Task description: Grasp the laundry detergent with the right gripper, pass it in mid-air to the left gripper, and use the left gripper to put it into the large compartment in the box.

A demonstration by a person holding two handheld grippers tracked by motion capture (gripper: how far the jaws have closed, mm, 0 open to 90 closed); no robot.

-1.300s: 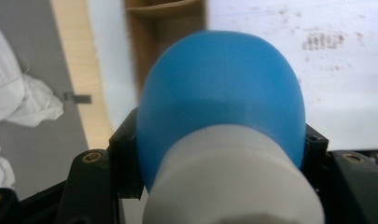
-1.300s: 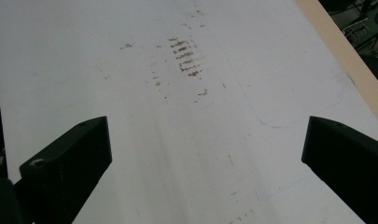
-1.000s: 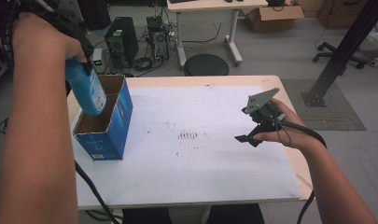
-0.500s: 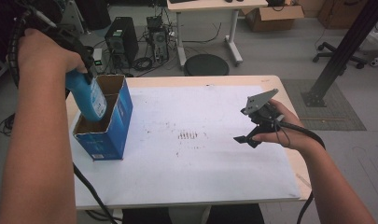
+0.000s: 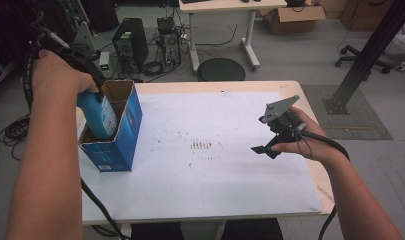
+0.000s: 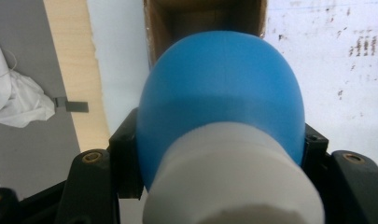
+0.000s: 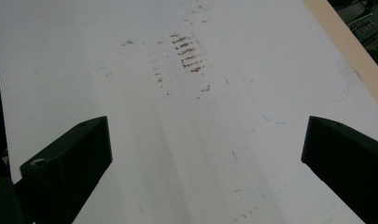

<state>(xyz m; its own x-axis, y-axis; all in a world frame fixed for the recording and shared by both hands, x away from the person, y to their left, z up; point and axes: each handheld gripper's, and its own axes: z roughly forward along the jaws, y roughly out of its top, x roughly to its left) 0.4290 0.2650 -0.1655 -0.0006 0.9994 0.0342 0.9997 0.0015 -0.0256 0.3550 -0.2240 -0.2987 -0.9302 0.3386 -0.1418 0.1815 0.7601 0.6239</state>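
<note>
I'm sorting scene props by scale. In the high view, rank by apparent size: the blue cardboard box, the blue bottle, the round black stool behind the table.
1. blue cardboard box, largest.
2. round black stool; it stands farther from the camera, so its true size is unsure.
3. blue bottle, smallest as seen, though its lower part is hidden inside the box.

A smooth, matt blue plastic bottle (image 6: 221, 100) with a matt white cap (image 6: 233, 179) stands in a blue printed cardboard box (image 5: 121, 131), brown inside, on a scuffed white sheet (image 5: 230, 165) covering a pale wooden table (image 5: 317, 172).
</note>
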